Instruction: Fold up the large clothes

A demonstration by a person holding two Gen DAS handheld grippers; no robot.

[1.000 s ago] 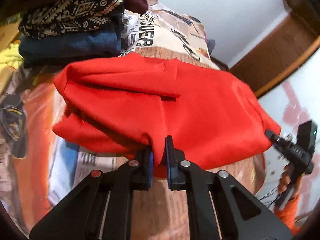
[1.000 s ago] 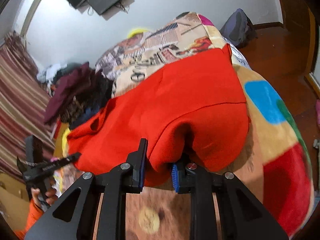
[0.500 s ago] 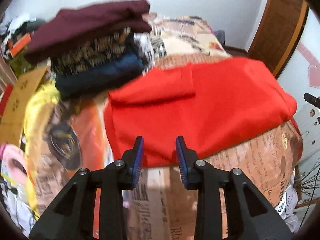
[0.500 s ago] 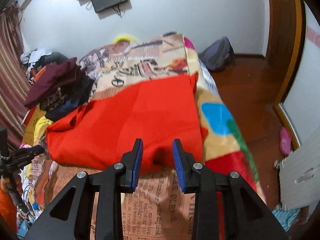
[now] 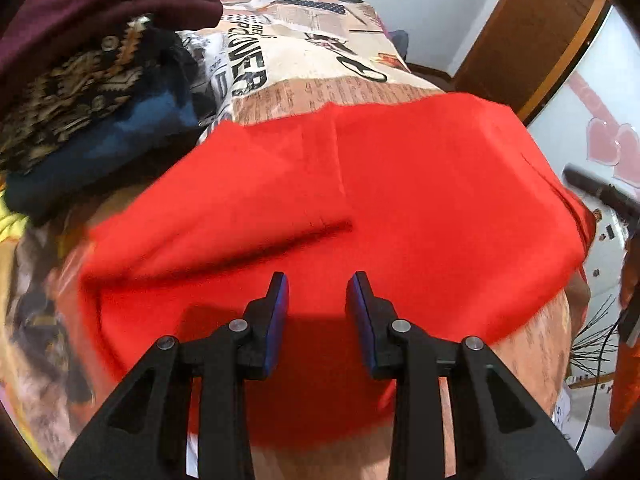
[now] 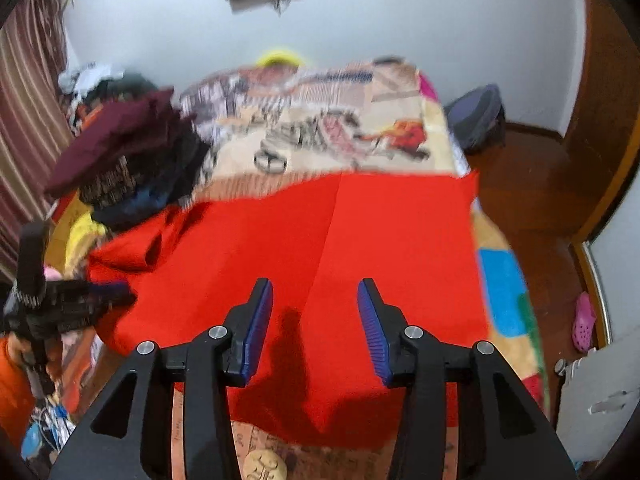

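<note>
A large red garment (image 5: 400, 208) lies spread and folded on the printed bedspread, with a crease down its middle (image 6: 332, 240). My left gripper (image 5: 317, 300) is open and empty, just above the garment's near edge. My right gripper (image 6: 315, 312) is open and empty, over the near edge at the other side. The left gripper also shows at the left of the right wrist view (image 6: 60, 304). The right gripper shows at the right edge of the left wrist view (image 5: 600, 192).
A stack of folded clothes (image 5: 92, 72), maroon on top, stands on the bed left of the red garment; it also shows in the right wrist view (image 6: 120, 152). The printed bedspread (image 6: 320, 128) stretches beyond. A dark bag (image 6: 476, 120) and wooden floor lie right of the bed.
Both grippers let go of the red garment's edge and opened. The garment now lies flat on the bed. Both grippers have moved back in low over its near edge.
</note>
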